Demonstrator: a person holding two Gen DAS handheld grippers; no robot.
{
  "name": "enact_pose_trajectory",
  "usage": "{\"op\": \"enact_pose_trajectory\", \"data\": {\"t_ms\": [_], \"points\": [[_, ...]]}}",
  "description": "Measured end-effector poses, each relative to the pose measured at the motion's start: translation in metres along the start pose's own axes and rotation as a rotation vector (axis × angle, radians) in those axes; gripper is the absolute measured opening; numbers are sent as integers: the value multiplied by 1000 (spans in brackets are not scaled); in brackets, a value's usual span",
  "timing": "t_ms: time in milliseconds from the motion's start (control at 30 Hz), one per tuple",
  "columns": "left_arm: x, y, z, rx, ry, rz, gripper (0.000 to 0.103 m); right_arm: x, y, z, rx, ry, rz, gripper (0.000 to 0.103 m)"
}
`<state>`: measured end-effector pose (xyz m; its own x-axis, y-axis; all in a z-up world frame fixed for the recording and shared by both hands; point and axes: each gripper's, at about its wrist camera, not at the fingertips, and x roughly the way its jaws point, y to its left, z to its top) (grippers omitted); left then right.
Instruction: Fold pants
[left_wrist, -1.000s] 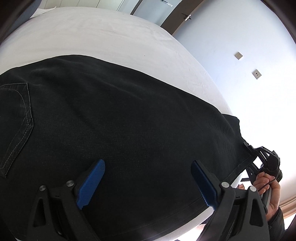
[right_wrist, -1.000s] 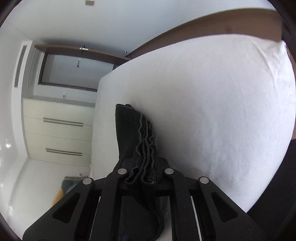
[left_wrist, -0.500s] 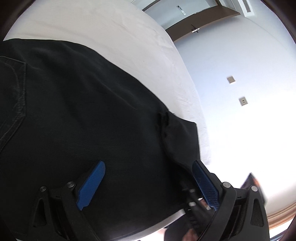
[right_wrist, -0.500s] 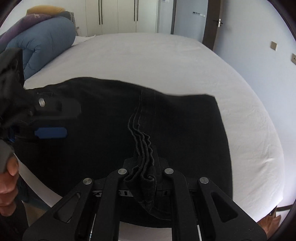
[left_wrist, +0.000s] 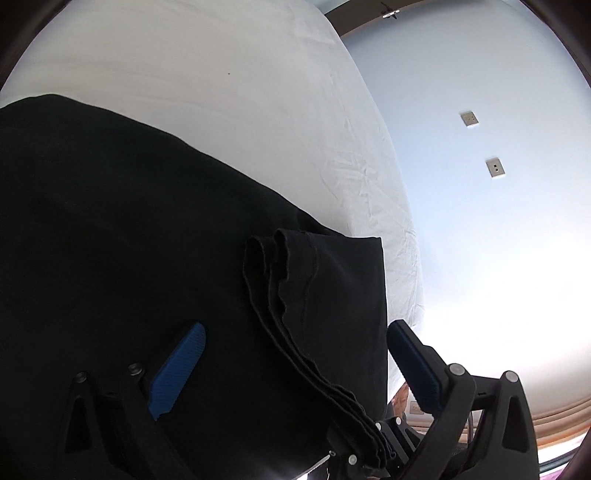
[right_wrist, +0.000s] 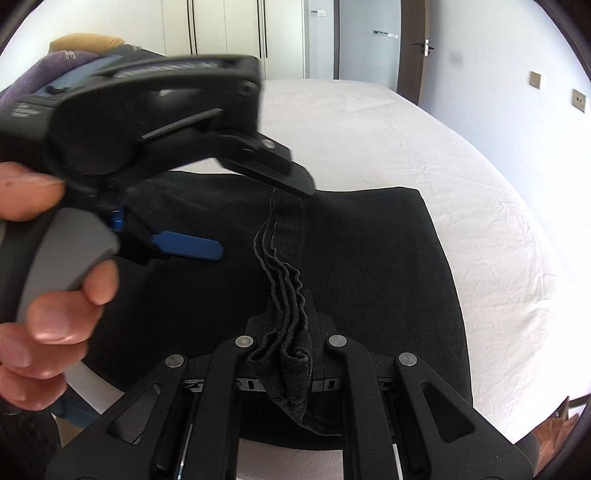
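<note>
A white bed (right_wrist: 424, 155) fills both views, with a pale wall carrying two switch plates (left_wrist: 495, 168) to its right, white wardrobe doors (right_wrist: 229, 37) at the far end, and a heap of blue and purple bedding (right_wrist: 62, 62) topped by a yellow cushion at far left. The black pants (right_wrist: 369, 266) lie flat across the near part of the bed, and the hem end is doubled back over them so that a bunched ridge of layered fabric runs toward the camera. In the right wrist view the left gripper (right_wrist: 258, 218), gripped by the person's left hand (right_wrist: 48, 295), is blurred and covers much of the left side of the pants. Its blue-padded fingers (left_wrist: 177, 373) stand wide apart, hovering just above the cloth with nothing between them. The right gripper (right_wrist: 284, 354) has its jaws pressed together on the gathered hem, pinching several layers of the pants, with a fold of fabric drooping below the grip. Compared with one second ago, the hem no longer stands out at the far right edge of the bed but has been carried over the body of the pants, and the right gripper has swung round from facing the room to facing down the bed, close beside the left gripper.
</note>
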<state>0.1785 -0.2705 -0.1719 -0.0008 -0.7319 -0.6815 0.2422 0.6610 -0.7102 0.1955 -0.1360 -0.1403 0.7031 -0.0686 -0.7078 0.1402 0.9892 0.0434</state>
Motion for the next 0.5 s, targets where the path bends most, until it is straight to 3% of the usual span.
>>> {"op": "enact_pose_trajectory", "data": {"t_ms": [133, 167, 200, 267, 367, 500], "points": [[4, -2, 7, 7, 23, -10, 96, -12, -2, -3, -1, -11, 20, 9], [5, -3, 7, 20, 29, -3, 80, -14, -2, -3, -3, -12, 23, 9], [6, -4, 7, 35, 43, 0, 49, -17, -1, -4, -6, -14, 27, 9], [9, -1, 7, 45, 86, 10, 16, -21, 2, -4, -16, -17, 35, 9], [0, 3, 6, 72, 78, 12, 9, -28, 8, -3, -33, -18, 48, 9], [-25, 7, 10, 136, 64, 34, 8, -34, 23, -2, -60, -16, 85, 9]]}}
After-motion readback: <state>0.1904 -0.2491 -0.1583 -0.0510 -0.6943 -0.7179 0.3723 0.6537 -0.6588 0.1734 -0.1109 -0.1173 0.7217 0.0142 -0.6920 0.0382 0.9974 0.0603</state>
